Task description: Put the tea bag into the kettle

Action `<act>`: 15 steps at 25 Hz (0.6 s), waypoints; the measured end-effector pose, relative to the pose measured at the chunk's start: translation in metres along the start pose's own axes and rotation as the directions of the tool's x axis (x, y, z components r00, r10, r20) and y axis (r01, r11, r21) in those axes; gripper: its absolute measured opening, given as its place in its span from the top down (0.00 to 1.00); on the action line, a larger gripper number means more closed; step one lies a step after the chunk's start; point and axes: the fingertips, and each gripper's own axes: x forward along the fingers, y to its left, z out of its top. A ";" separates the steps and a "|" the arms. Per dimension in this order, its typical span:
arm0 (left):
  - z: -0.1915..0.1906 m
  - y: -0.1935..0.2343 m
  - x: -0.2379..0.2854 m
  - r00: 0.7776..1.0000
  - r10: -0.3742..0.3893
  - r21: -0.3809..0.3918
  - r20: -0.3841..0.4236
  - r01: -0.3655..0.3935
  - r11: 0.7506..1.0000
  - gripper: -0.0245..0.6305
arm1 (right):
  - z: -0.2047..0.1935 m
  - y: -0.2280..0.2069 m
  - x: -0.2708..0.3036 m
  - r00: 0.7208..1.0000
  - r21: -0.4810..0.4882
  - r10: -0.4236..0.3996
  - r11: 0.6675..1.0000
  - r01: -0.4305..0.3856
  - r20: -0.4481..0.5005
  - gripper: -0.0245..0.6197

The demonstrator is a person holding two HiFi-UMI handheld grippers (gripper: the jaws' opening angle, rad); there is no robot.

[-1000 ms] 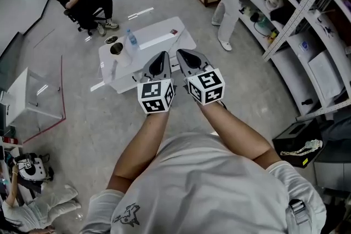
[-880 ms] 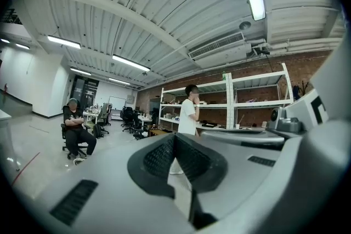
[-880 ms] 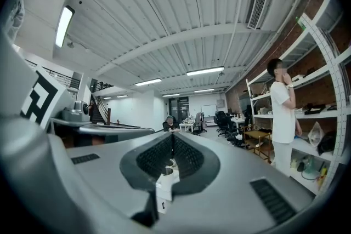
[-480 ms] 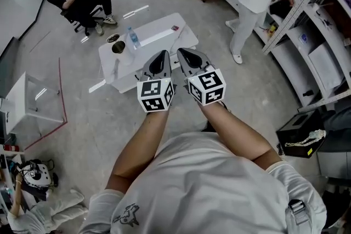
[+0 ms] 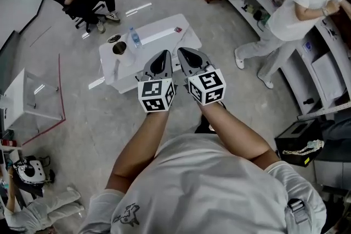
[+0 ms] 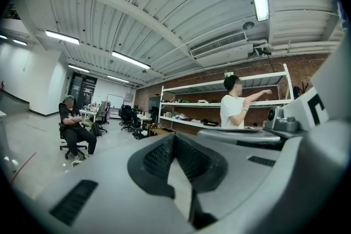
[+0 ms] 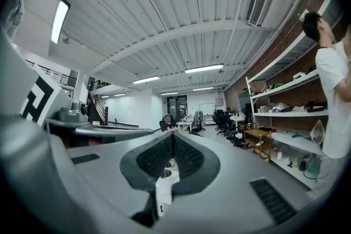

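A white table (image 5: 156, 35) stands on the floor ahead of me. It carries a dark, round-mouthed kettle (image 5: 119, 48), a round lid-like thing (image 5: 113, 38), a clear bottle (image 5: 132, 36) and a small dark packet (image 5: 176, 30) near its far right corner that may be the tea bag. I hold both grippers level in front of my chest, side by side and short of the table. The left gripper (image 5: 163, 56) (image 6: 174, 138) is shut with nothing in it. The right gripper (image 5: 184, 52) (image 7: 173, 137) is also shut and empty.
A person sits on an office chair (image 5: 82, 0) beyond the table. Another person (image 5: 296, 13) reaches into the shelving (image 5: 323, 63) on the right. A clear box (image 5: 30, 98) stands at the left, and a black case (image 5: 299, 142) at the lower right.
The standing person has walked from the top middle to the right, along the shelves. Both grippers stay shut and keep their place in the view, and the room has shifted slightly around them.
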 end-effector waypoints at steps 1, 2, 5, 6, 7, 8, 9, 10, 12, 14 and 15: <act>0.000 0.002 0.006 1.000 0.004 0.000 0.001 -0.004 1.000 0.96 | 0.001 -0.004 0.005 1.000 0.001 0.004 1.000 -0.004 0.001 0.95; 0.000 0.003 0.012 1.000 0.008 -0.001 0.001 -0.008 1.000 0.96 | 0.001 -0.009 0.009 1.000 -0.001 0.009 1.000 -0.009 0.002 0.95; -0.001 0.006 0.034 1.000 0.019 -0.005 0.003 -0.019 1.000 0.96 | 0.002 -0.027 0.022 1.000 -0.008 0.022 1.000 -0.022 0.003 0.95; -0.001 0.006 0.042 1.000 0.023 -0.006 0.004 -0.023 1.000 0.96 | 0.002 -0.034 0.027 1.000 -0.010 0.028 1.000 -0.028 0.002 0.95; -0.001 0.006 0.050 1.000 0.028 -0.008 0.005 -0.028 1.000 0.96 | 0.002 -0.040 0.031 0.999 -0.013 0.035 0.999 -0.035 0.000 0.95; 0.001 0.007 0.059 0.999 0.032 -0.010 0.007 -0.032 0.999 0.96 | 0.003 -0.046 0.036 0.999 -0.014 0.042 0.999 -0.042 -0.002 0.95; 0.002 0.007 0.068 0.999 0.037 -0.012 0.008 -0.037 0.999 0.96 | 0.004 -0.052 0.040 0.999 -0.015 0.051 0.999 -0.051 -0.004 0.95; 0.003 0.008 0.077 0.999 0.042 -0.014 0.010 -0.042 0.999 0.96 | 0.005 -0.058 0.046 0.998 -0.015 0.059 0.998 -0.059 -0.006 0.95; 0.005 0.008 0.094 0.998 0.054 -0.018 0.012 -0.054 0.998 0.96 | 0.005 -0.074 0.055 0.997 -0.013 0.072 0.997 -0.072 -0.010 0.95; 0.005 0.008 0.110 0.998 0.067 -0.021 0.013 -0.066 0.998 0.96 | 0.005 -0.090 0.063 0.996 -0.012 0.083 0.996 -0.083 -0.013 0.95; 0.004 0.008 0.118 0.997 0.073 -0.024 0.012 -0.072 0.997 0.96 | 0.005 -0.097 0.067 0.996 -0.010 0.088 0.996 -0.088 -0.015 0.95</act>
